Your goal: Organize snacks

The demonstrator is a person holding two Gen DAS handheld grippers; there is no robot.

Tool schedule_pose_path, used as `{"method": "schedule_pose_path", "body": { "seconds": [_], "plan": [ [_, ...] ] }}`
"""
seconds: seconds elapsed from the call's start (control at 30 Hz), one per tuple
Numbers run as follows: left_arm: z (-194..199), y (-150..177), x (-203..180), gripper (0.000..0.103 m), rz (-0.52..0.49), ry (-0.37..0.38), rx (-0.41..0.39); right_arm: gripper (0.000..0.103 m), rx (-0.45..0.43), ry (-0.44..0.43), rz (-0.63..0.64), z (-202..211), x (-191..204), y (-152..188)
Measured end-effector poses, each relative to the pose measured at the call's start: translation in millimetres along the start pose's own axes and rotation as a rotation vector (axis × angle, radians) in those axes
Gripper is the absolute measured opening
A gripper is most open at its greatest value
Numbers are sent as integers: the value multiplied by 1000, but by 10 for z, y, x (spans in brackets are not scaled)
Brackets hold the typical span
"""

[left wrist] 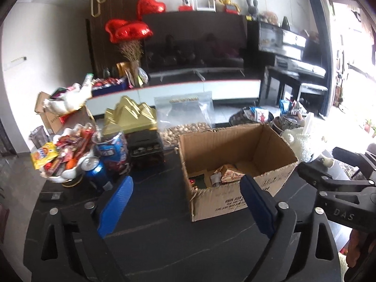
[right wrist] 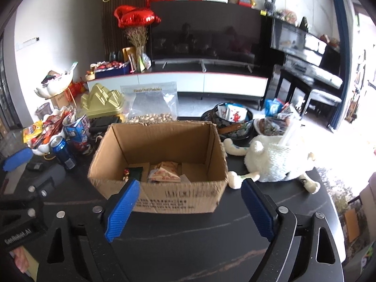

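Note:
An open cardboard box [left wrist: 237, 188] [right wrist: 162, 195] stands on the dark table and holds a few snack packets [right wrist: 164, 174]. My left gripper [left wrist: 188, 204] is open and empty, low over the table in front of the box's left corner. My right gripper [right wrist: 190, 209] is open and empty, just in front of the box's near wall. A white dish heaped with snack packets [left wrist: 63, 157] [right wrist: 44, 131] stands to the left, with a blue can [left wrist: 96, 171] [right wrist: 63, 152] beside it.
A gold mountain-shaped tin [left wrist: 131, 115], a bag of nuts [right wrist: 152, 103] and a dark bowl of packets [right wrist: 232, 122] stand behind the box. A white plush toy [right wrist: 277, 159] lies to the right. The right gripper's body [left wrist: 340, 192] shows at the left view's right edge.

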State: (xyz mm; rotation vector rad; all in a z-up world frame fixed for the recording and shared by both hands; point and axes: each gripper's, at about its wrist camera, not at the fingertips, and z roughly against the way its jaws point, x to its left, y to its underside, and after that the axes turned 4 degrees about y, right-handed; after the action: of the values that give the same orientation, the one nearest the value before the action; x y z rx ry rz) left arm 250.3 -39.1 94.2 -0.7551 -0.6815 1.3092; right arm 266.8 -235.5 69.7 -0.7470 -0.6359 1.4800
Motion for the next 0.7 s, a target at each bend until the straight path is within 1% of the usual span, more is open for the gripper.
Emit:
{"method": "schedule_pose_path", "body": {
  "seconds": [0.03, 0.17, 0.3, 0.4, 0.57, 0.7],
  "plan": [
    [70, 51, -4, 99, -7, -7, -16, 90, -18, 5, 3, 67, 5, 47],
    [347, 231, -33, 102, -24, -29, -68, 90, -79, 6, 9, 363, 29, 273],
    [629, 397, -45, 103, -27, -1, -100, 90, -138, 5, 5, 659, 32, 499],
    [823, 490, -83, 103, -49, 1, -128, 90, -176, 3, -2, 874, 32, 662],
    [1112, 676, -125, 103, -55, 22, -151, 90, -210, -10, -13, 1152, 52, 893],
    [1315, 853, -131, 103, -57, 3, -185, 90, -234, -8, -21, 1342, 57, 1092]
  ]
}}
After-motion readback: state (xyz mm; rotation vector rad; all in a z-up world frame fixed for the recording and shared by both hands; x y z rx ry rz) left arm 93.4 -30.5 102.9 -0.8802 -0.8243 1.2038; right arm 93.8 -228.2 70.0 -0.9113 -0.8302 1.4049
